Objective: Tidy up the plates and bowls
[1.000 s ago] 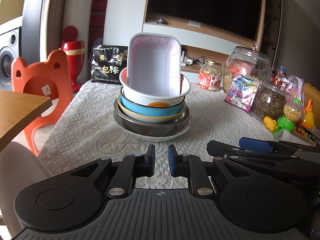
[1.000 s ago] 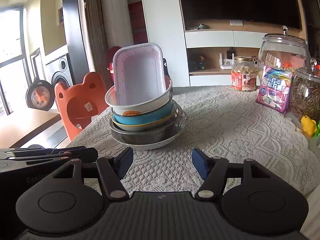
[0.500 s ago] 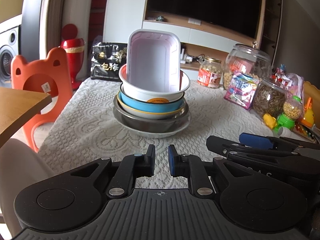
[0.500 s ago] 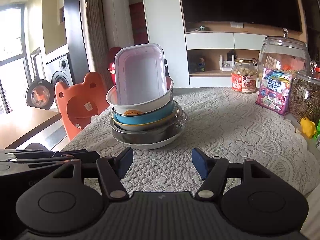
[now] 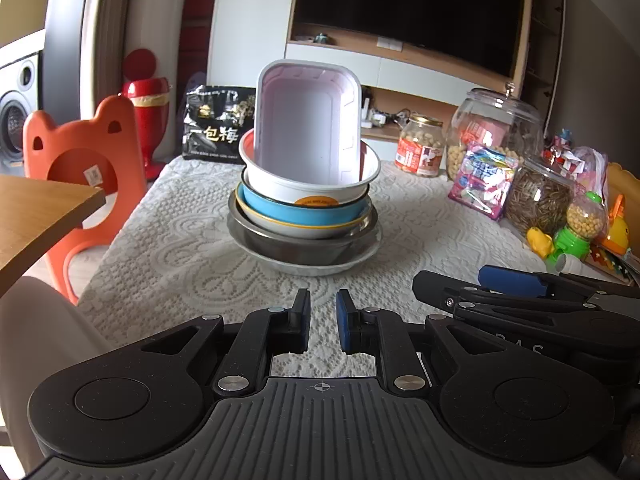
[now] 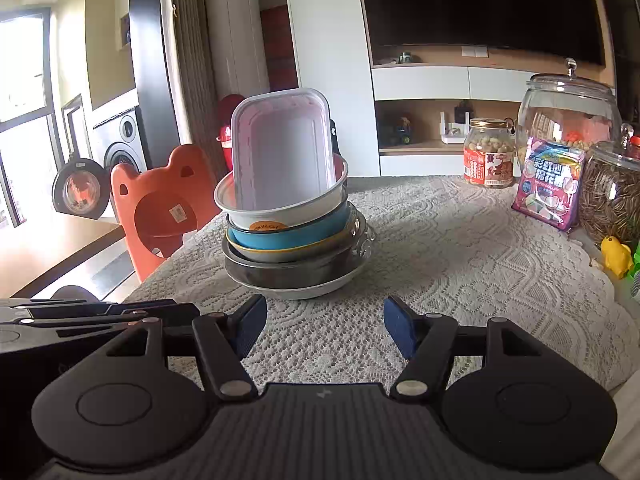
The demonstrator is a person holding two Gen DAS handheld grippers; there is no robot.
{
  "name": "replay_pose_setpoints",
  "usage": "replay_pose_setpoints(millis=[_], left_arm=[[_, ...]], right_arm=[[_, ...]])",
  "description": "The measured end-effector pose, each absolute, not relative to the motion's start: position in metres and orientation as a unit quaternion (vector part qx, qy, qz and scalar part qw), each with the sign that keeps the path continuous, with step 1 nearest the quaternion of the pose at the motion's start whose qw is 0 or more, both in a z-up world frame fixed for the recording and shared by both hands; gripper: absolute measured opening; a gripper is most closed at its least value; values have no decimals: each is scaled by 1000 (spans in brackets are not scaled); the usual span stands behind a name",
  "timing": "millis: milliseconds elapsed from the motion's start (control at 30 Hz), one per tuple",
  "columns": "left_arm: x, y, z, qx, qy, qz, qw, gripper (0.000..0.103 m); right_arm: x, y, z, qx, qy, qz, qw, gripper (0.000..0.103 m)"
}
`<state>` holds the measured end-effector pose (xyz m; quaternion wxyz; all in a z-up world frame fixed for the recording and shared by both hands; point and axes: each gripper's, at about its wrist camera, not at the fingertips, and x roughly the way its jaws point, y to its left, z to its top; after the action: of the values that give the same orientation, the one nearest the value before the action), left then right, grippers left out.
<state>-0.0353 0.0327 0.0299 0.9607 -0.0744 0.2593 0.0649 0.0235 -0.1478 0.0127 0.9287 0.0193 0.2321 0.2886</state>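
Leaning upright inside the top bowl, a pale rectangular tray crowns the stack of dishes. It stands on its short end in a white bowl with an orange label. Under that bowl sits a blue bowl with a yellow rim, then a dark metal bowl, and at the bottom a pale shallow plate. The stack rests on the lace-covered tabletop, toward its middle and nearer the left edge than the right.

The left tongs hover low over the near edge of the tabletop, in front of the stack and apart from it; their blue-padded jaws stand narrow, a slim gap between them, gripping nothing. The right tongs hover just beside them, also short of the stack, jaws spread wide with nothing between them. Each pair shows at the side of the other's view.

Along the right edge of the tabletop stand a big glass jar, a smaller jar of nuts, a purple snack packet and a jar of seeds. At the far left corner leans a black bag. An orange bear-shaped chair stands past the left edge.
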Motion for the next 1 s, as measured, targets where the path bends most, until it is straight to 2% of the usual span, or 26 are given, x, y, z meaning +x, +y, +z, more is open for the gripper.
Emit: replay_pose_setpoints(millis=[1000], left_arm=[[-35, 32, 31, -73, 260, 72, 960, 17]], right_arm=[[22, -150, 13, 11, 230, 298, 926, 66]])
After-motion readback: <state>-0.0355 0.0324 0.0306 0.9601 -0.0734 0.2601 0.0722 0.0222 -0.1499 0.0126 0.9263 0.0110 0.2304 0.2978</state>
